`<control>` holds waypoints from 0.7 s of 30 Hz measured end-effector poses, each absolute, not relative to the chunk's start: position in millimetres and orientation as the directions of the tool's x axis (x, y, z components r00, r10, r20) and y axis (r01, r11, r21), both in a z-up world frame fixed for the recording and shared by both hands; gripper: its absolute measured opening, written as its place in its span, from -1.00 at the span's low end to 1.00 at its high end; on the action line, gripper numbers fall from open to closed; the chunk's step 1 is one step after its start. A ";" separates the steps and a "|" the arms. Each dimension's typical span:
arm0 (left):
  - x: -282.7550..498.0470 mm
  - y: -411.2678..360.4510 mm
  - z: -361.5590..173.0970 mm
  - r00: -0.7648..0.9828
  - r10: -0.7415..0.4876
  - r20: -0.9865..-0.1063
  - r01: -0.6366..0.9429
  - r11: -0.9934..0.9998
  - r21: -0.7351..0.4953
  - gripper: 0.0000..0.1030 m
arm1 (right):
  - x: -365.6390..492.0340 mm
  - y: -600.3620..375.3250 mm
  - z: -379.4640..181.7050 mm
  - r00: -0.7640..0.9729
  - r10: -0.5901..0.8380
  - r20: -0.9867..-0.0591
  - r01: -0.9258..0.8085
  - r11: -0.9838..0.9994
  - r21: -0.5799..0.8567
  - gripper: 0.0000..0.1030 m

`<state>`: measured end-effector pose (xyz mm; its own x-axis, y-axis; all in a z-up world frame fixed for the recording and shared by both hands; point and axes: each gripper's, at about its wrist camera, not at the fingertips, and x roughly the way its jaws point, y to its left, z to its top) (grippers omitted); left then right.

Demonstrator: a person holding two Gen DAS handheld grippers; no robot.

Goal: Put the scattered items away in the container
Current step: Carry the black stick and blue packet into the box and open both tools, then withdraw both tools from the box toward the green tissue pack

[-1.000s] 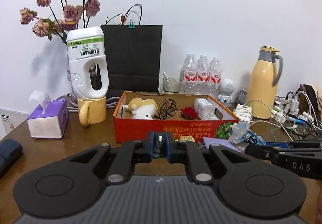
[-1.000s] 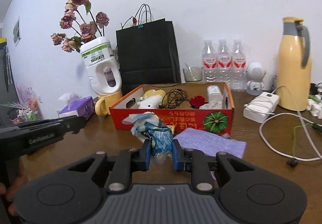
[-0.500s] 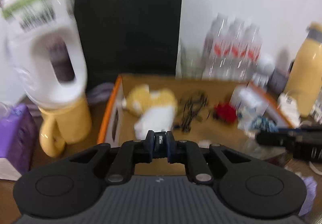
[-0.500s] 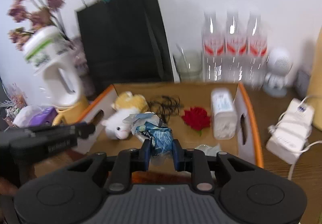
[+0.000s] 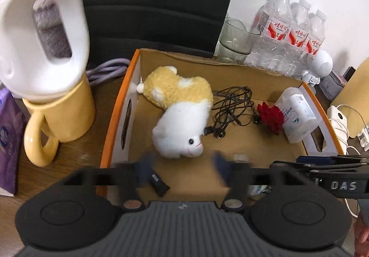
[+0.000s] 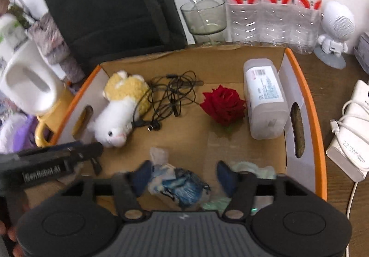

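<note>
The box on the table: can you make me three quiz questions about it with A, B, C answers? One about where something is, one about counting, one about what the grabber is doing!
1. In the cardboard box, where does the red rose lie?
A. Between the black cable and the white bottle
B. On top of the plush toy
C. Outside the box

2. How many water bottles stand behind the box?
A. One
B. Three
C. Five

3. What are the right gripper jaws doing?
A. Shut tight on the rose
B. Opening, with the blue crumpled wrapper between them
C. Shut on a cup

Answers: 1 A, the rose sits between cable and bottle. 2 B, three red-labelled bottles show side by side. 3 B, the jaws stand apart around the wrapper over the box.
</note>
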<state>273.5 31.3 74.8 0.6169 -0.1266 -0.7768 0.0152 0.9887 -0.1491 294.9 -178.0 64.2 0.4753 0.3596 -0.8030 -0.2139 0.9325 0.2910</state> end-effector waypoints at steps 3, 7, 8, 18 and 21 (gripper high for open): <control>284.2 18.2 87.7 0.581 -0.111 -0.806 0.034 0.993 -0.111 0.83 | 301.4 -179.0 85.5 0.456 0.352 -0.817 -0.186 0.936 0.299 0.45; 291.2 11.9 110.5 0.566 -0.072 -0.821 0.006 0.996 -0.084 1.00 | 302.5 -179.8 121.6 0.493 0.265 -0.829 -0.183 0.963 0.198 0.72; 290.1 10.2 115.7 0.567 -0.052 -0.822 -0.003 0.998 -0.065 1.00 | 302.0 -180.6 128.3 0.503 0.239 -0.831 -0.181 0.969 0.169 0.74; 241.8 3.3 119.0 0.652 0.090 -0.753 -0.088 0.995 0.042 1.00 | 269.2 -197.2 121.7 0.574 0.215 -0.790 -0.157 0.976 0.152 0.74; 210.7 3.1 116.8 0.775 0.105 -0.623 -0.109 0.994 0.033 1.00 | 240.6 -199.8 120.2 0.682 0.215 -0.699 -0.171 0.976 0.133 0.74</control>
<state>210.7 3.1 116.8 0.7750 0.1053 -0.6232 -0.1087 0.9935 0.0328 240.6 -199.8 120.2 0.6817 0.2149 -0.6994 -0.1711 0.9762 0.1332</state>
